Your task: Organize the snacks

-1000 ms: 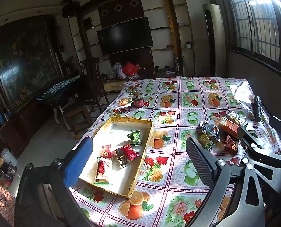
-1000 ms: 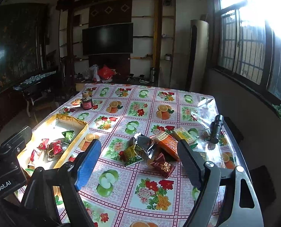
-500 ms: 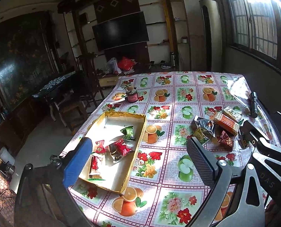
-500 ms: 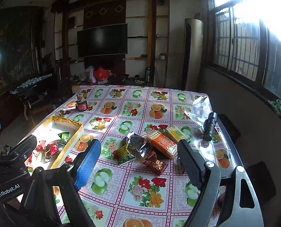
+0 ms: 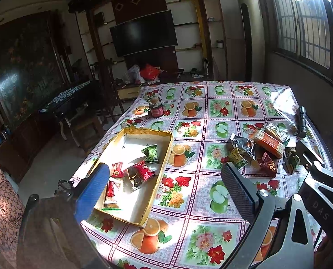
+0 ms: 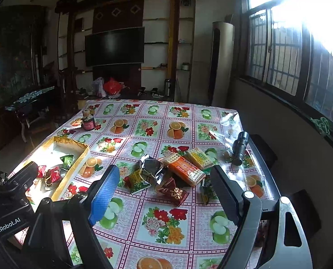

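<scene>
A surface draped in a fruit-and-flower patterned cloth fills the middle of a dim living room, with barred windows bright at the right. Toward its left edge lies a shallow yellow-rimmed cardboard tray, holding several wrapped snacks: a green packet at the far side, red packets nearer the middle. At the right of the surface, well apart from the tray, sits a loose heap of snacks: an orange cracker pack leaning against a green-and-yellow cracker pack, a crumpled silver wrapper, a dark red sachet nearest the viewer. A black flashlight lies just beyond the heap near the right edge, and a small red-labelled jar stands at the far left. The left tongs hover above the near end of the tray, spread wide and holding nothing; the right tongs hang over the near side of the heap, likewise parted and empty.
</scene>
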Available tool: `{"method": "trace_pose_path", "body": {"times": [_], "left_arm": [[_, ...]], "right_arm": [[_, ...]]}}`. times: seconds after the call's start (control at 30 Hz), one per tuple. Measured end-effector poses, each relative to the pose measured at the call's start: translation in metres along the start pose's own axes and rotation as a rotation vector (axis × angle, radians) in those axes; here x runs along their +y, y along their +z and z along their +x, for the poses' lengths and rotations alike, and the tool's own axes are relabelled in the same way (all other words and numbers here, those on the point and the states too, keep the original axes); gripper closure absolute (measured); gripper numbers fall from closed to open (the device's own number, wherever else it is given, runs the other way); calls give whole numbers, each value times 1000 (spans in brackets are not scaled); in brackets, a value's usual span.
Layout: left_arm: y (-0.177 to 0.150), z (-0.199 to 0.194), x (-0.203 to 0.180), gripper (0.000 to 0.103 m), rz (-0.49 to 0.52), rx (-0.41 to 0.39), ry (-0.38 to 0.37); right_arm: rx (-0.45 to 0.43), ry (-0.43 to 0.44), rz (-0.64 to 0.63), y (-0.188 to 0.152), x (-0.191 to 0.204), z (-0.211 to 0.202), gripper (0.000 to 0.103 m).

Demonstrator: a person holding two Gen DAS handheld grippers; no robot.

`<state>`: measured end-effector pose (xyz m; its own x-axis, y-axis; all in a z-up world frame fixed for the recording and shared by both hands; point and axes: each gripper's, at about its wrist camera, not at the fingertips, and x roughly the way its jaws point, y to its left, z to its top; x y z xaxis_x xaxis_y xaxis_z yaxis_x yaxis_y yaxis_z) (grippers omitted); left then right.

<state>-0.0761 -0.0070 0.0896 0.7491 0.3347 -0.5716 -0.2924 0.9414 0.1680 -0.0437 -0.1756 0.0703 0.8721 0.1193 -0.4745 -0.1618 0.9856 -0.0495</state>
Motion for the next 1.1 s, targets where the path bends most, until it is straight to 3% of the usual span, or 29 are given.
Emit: {"method": "trace_pose_path", "body": {"times": [1.1], "left_arm": [[-4,20,13,3,-51,53,0]], "right_arm": [[40,-19,-47,-3,10,9,20]]}}
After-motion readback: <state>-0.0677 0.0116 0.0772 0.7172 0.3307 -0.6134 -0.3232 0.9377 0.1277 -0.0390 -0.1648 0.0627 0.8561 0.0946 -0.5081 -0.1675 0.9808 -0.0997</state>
